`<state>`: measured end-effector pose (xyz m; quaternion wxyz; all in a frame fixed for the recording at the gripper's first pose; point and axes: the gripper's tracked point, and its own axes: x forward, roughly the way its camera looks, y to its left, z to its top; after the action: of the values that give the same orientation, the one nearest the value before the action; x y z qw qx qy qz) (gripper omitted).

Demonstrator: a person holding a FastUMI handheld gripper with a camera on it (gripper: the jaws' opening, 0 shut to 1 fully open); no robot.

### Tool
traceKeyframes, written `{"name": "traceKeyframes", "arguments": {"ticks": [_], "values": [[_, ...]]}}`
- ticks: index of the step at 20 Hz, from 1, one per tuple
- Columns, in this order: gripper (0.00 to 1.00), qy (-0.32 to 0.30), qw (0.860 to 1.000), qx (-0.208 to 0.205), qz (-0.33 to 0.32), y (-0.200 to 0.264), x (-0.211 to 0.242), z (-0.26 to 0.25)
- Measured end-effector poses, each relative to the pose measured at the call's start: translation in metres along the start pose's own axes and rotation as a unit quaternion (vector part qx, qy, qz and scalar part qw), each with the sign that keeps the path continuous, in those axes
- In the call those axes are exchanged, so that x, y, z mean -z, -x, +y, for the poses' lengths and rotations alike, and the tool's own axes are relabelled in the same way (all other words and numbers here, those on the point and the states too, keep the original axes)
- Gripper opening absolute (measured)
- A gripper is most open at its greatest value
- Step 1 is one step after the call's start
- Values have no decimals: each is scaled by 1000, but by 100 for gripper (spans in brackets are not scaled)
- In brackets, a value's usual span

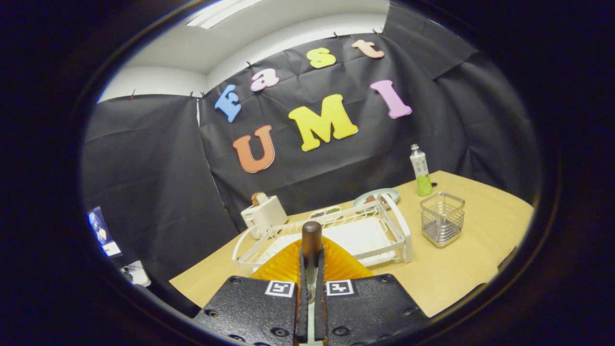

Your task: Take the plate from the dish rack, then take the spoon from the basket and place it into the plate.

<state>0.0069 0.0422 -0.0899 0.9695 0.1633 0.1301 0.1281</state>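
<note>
The gripper (311, 269) has its fingers drawn nearly together, both pressing on the spoon (311, 242), whose dark rounded handle stands upright between them. Directly under the fingers lies the orange ribbed plate (283, 266), set on the table (447, 274) just in front of the white dish rack (384, 230). The rack stretches from 11 o'clock to 1 o'clock of the fingers, a white tray lying in its bottom. The wire basket (442, 218) stands apart from the rack at 2 o'clock, nothing showing inside it, with bare tan tabletop all round it and out to the table's near edge on that side. At 11 o'clock, touching the rack's far corner, sits a white toaster (264, 214) with a slice of bread standing up from its slot. Beyond the rack a small divided dish (325, 212) and a pale green plate (377, 196) hold bits of food. A green-filled bottle (421, 170) stands upright near the table's far edge at 1 o'clock, close to the black cloth wall (158, 168).
</note>
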Motion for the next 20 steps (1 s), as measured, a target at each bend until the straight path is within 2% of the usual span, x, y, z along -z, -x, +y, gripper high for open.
{"name": "traceKeyframes", "arguments": {"ticks": [4,9,11,13,14,18,20], "values": [[10,-42,999,-6,26,-9,30,-9],[10,-63,997,-6,36,-5,41,-26],[12,-61,998,9,30,-5,38,-37],[18,-48,998,37,17,-5,32,-54],[23,-43,998,46,11,-6,31,-57],[60,-29,997,76,10,-12,31,-73],[79,-8,995,98,-10,-9,20,-79]]}}
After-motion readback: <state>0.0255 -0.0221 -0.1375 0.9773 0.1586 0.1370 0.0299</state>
